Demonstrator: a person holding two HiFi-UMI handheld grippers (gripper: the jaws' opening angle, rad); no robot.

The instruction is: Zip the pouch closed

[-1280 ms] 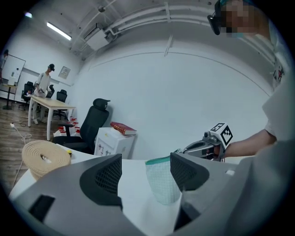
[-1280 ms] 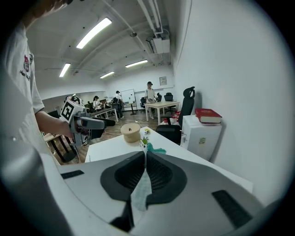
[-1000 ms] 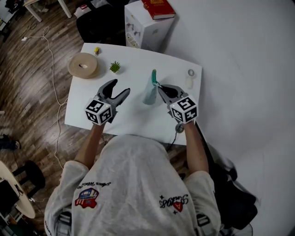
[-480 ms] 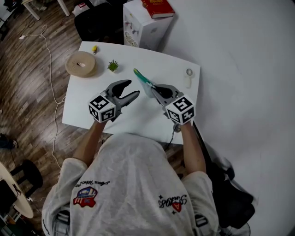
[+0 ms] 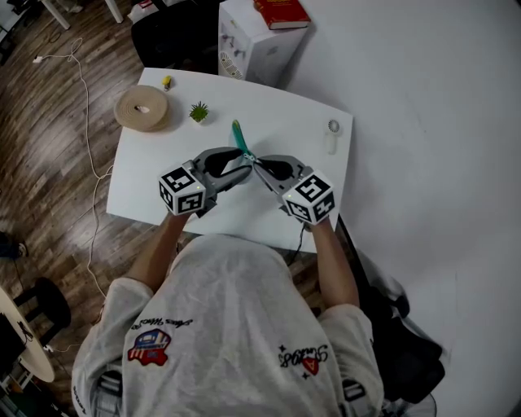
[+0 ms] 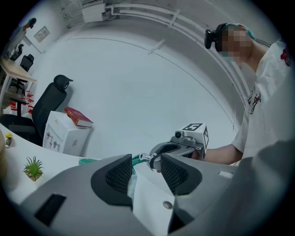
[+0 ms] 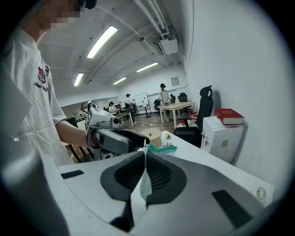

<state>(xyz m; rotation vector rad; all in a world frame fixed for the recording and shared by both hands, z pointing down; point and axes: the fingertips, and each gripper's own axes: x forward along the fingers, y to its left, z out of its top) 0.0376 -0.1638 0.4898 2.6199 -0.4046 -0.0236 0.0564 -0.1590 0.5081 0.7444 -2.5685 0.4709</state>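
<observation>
The pouch (image 5: 238, 137) is pale cloth with a teal zip edge, held up over the white table (image 5: 155, 175). My right gripper (image 5: 259, 165) is shut on its thin cloth edge (image 7: 144, 179), and the teal end (image 7: 162, 148) pokes out past the fingertips. My left gripper (image 5: 237, 170) faces it from the left. Its jaws have just been closing, with the pouch's pale cloth (image 6: 137, 184) and the metal zip pull (image 6: 147, 157) between them. The pads stand apart and do not press. In the left gripper view the right gripper (image 6: 177, 148) is straight ahead.
A tape roll (image 5: 141, 109), a small green plant (image 5: 199, 111) and a little yellow object (image 5: 167, 81) sit at the table's far left. A small white fan (image 5: 332, 132) lies at the far right. Behind the table stands a white box (image 5: 244, 45) with a red book (image 5: 279, 12).
Both grippers came together over the table's middle. The right one carried the pouch leftward, and the left one's jaws narrowed around the pouch's end.
</observation>
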